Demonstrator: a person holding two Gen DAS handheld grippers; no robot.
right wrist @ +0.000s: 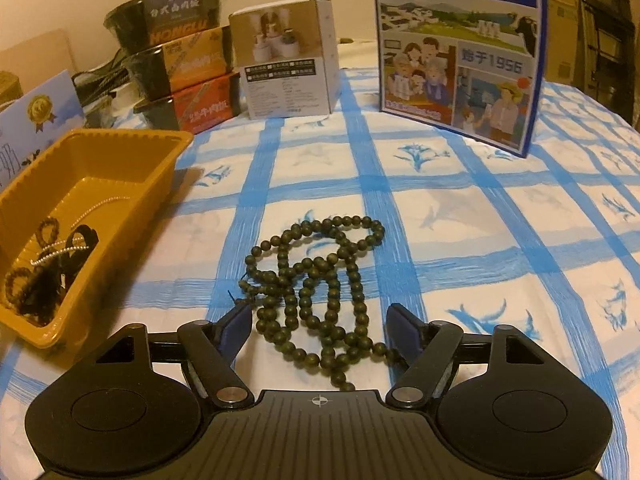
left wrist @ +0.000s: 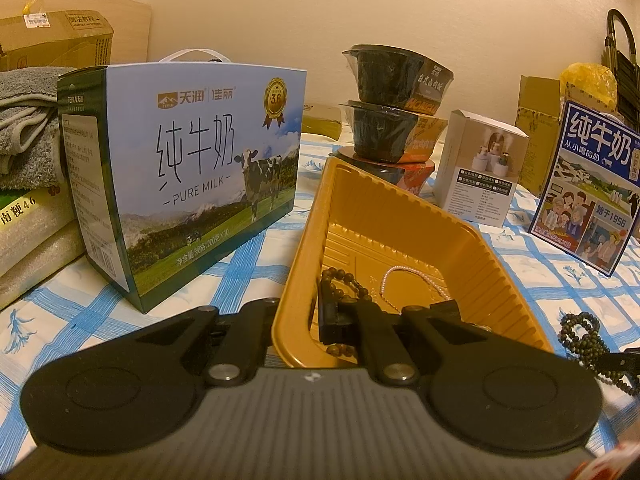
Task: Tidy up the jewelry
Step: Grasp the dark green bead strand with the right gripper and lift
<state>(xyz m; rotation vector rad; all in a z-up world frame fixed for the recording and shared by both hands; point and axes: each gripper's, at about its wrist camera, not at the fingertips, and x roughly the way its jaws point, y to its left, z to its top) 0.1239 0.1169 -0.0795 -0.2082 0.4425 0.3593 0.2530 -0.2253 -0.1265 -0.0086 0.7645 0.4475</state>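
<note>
The left gripper (left wrist: pixel 298 320) is clamped shut on the near rim of a yellow-brown plastic tray (left wrist: pixel 404 216), 1 finger outside the wall and the other inside it, so the tray sits tipped with its far end raised. Inside the tray lie a dark wooden bead bracelet (left wrist: pixel 346 280) and a thin pearl chain (left wrist: pixel 404 276), both toward the near end. The right gripper (right wrist: pixel 318 322) points down at the blue-checked cloth (right wrist: pixel 460 208) with its jaws wide apart, nothing pressed between the blue pads. A long string of dark green beads (right wrist: pixel 320 284) lies in a loose tangle on the cloth, its near loops lying between the 2 fingers, one loop just beside the right pad, though contact cannot be told. The string lies just to the right of the tray, outside it. Behind stand a pale blue milk carton printed "PURE MILK" (left wrist: pixel 192 176), 3 stacked black instant-meal bowls (right wrist: pixel 176 60), a small white product box (right wrist: pixel 288 60) and a dark blue milk carton (right wrist: pixel 460 52). Folded grey towels (left wrist: pixel 24 120) sit at the far left in the left wrist view.
</note>
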